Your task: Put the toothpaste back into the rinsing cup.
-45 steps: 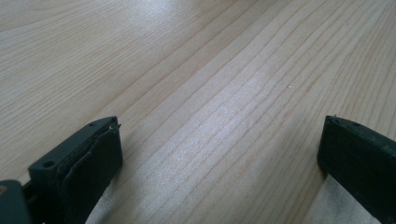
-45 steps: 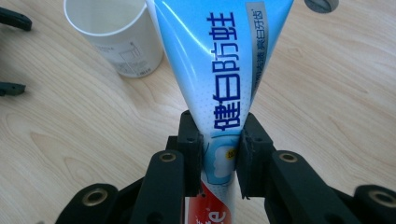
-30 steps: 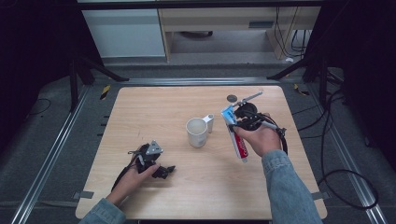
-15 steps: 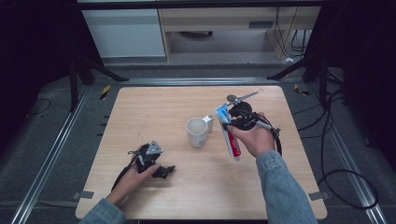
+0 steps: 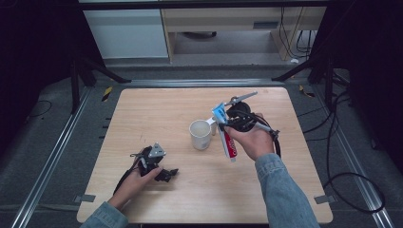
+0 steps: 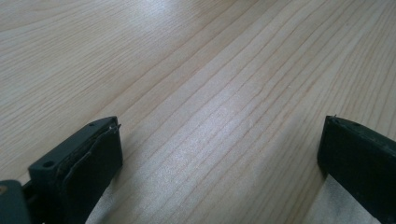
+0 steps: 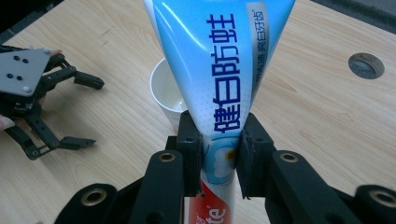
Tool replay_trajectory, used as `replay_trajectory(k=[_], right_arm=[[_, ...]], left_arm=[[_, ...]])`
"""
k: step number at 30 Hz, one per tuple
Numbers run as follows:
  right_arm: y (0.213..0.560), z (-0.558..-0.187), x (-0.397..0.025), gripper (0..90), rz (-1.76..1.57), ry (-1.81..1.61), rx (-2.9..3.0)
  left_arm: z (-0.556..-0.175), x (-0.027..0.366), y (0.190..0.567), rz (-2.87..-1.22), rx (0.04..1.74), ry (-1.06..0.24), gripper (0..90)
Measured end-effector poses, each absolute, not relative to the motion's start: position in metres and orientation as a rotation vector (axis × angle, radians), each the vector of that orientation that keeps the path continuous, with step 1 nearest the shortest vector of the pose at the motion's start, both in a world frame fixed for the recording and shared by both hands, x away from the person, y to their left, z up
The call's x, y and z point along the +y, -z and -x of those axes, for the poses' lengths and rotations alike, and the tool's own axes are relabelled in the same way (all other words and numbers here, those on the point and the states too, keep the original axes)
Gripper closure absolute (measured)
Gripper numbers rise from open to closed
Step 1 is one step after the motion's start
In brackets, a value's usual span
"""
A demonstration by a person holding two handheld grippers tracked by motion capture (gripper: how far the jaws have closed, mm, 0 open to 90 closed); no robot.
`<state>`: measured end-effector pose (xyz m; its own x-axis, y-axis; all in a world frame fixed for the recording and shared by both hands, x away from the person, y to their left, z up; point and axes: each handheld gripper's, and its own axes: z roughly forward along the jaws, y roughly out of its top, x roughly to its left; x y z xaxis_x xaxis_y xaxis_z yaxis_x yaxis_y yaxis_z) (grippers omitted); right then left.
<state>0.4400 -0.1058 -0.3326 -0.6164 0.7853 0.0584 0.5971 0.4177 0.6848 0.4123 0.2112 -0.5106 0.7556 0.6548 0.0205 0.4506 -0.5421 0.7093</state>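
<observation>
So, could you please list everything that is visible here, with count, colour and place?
Light wooden table: one, pale wood, centre of the high view.
White ceramic mug: one, white, upright near the table's middle.
Blue, white and red toothpaste tube: one, clamped between the right gripper's jaws, beside the mug.
Round grey hole cover: one, grey, set in the table top.
White cabinet: one, white, on the floor beyond the table.
Black cables: several, on the floor at the right.
Left gripper: one, black, jaws open, resting on the table.
Right gripper: one, black, shut on the tube.

Wooden table [image 5: 142,114] with white cup [image 5: 200,134]
</observation>
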Motion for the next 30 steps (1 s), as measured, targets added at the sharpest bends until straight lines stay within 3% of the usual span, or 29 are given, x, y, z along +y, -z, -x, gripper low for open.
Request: replay_trajectory(k=[30], right_arm=[[0.304, -0.446, -0.092, 73.5, -1.206, -1.115, 2.308]], left_arm=[[-0.412, 0.211, 0.51, -2.238, 0.823, -0.37, 0.0]])
